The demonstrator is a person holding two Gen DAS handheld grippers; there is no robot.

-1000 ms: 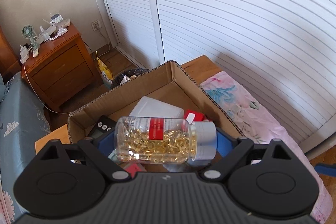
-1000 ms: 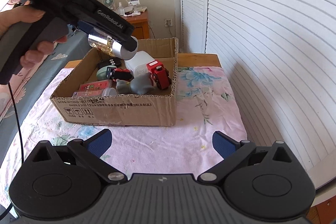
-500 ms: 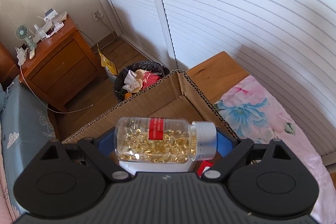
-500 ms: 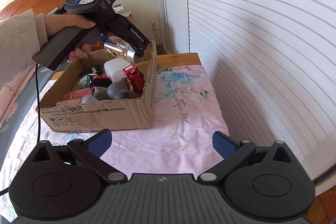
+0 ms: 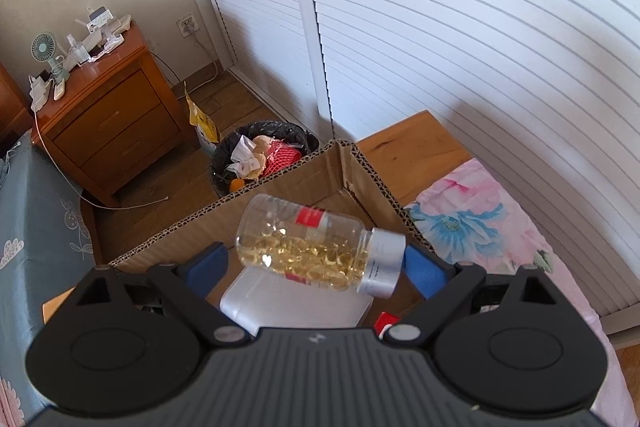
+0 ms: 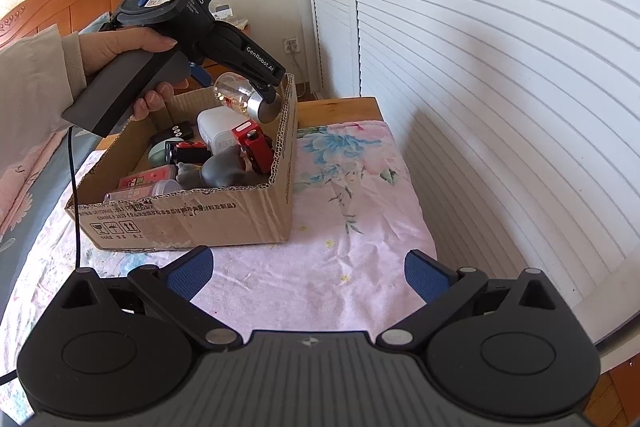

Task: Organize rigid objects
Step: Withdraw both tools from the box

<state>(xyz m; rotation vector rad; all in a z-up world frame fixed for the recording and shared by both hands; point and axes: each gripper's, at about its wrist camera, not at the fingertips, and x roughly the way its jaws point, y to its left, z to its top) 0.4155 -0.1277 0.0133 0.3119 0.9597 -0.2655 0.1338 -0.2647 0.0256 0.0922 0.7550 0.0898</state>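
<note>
Left tool (image 5: pixel 316 261) spread wide; capsule bottle (image 5: pixel 312 247) tilted between pads, left pad clear, cap near right pad — grip uncertain. Bottle at frame centre, above cardboard box (image 6: pixel 188 215) far corner. Right tool (image 6: pixel 308 277) open, empty. Advice: drop low over white container (image 5: pixel 296 303).

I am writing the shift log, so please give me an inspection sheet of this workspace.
Surface: pink floral cloth on wooden table.
Job's things: capsule bottle, tilted, above cardboard box.
Clutter: red toy truck, white container, grey figure in box.
Grippers: left tongs around bottle, grip unclear; right tongs open, empty.
Cables: black cable below left handle.
Surroundings: louvred doors, nightstand, waste bin.
</note>
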